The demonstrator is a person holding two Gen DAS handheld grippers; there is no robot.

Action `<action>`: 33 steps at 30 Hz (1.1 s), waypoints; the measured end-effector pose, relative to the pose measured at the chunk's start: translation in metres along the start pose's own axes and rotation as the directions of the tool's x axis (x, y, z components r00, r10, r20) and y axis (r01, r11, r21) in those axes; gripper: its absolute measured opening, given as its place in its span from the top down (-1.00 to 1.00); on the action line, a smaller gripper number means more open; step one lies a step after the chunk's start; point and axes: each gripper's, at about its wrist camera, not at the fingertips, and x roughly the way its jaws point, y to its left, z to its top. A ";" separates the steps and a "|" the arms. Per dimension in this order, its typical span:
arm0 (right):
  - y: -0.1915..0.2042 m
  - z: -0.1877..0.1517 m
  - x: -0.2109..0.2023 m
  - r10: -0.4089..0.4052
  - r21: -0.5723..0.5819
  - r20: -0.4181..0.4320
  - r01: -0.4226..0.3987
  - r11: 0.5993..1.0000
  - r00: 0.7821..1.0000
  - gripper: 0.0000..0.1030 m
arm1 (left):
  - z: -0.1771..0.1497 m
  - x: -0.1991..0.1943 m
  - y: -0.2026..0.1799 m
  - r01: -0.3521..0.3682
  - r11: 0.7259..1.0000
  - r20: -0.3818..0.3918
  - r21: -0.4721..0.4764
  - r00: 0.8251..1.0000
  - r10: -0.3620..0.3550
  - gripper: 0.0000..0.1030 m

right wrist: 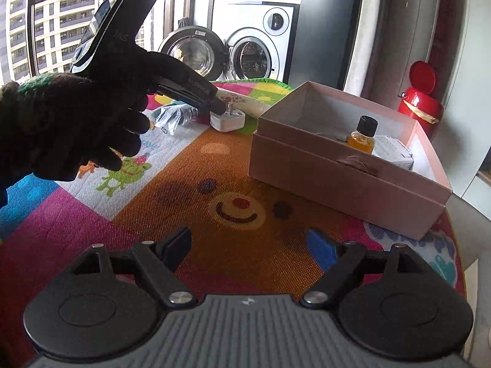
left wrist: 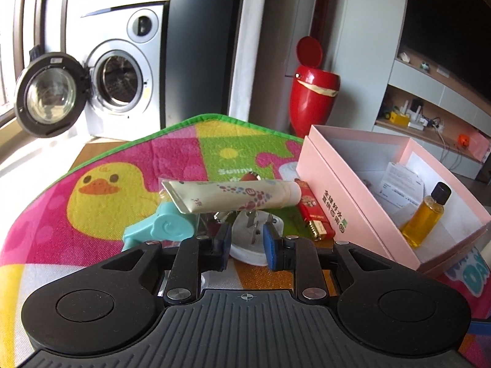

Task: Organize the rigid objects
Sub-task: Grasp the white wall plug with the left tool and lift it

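Note:
My left gripper (left wrist: 247, 245) is shut on a white plug adapter (left wrist: 245, 254), its blue pads against the outer prongs. In the right wrist view a gloved hand (right wrist: 76, 122) holds that gripper (right wrist: 216, 107) with the plug (right wrist: 228, 121) low over the mat, left of the open pink box (right wrist: 307, 159). I cannot tell whether the plug touches the mat. The box (left wrist: 331, 190) contains a small bottle of yellow oil (right wrist: 362, 138) and a white carton (right wrist: 392, 150). My right gripper (right wrist: 248, 245) stands open over the orange bear face, nothing between its fingers.
Beyond the plug lie a cream tube (left wrist: 230, 196), a red lighter (left wrist: 316, 217), a teal plastic piece (left wrist: 162, 227) and a clear wrapper (right wrist: 172, 116). A red bin (left wrist: 313, 92) and a washing machine (left wrist: 119, 76) with its door open stand past the colourful mat's far edge.

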 end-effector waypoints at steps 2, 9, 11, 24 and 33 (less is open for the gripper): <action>0.002 -0.004 0.002 -0.001 -0.005 -0.002 0.001 1.000 1.000 -0.62 | 0.002 0.006 0.001 -0.003 1.000 0.000 -0.010 1.000 0.003 0.51; 0.003 -0.005 0.001 0.019 0.001 -0.001 -0.019 1.000 1.000 -0.68 | 0.010 0.013 0.000 0.041 0.998 -0.008 -0.040 0.999 -0.042 0.51; 0.002 -0.005 0.000 0.021 0.002 -0.001 -0.021 1.000 1.000 -0.68 | 0.012 0.010 0.003 0.100 0.993 0.014 -0.069 0.995 -0.099 0.51; 0.002 -0.005 0.003 0.014 0.009 -0.007 -0.014 1.000 1.000 -0.74 | 0.017 0.029 -0.013 0.063 0.998 0.026 0.012 0.998 -0.064 0.49; 0.000 -0.002 0.000 0.021 0.021 -0.005 -0.021 1.000 1.000 -0.74 | 0.013 0.027 -0.005 0.102 0.995 -0.014 0.004 0.995 -0.102 0.50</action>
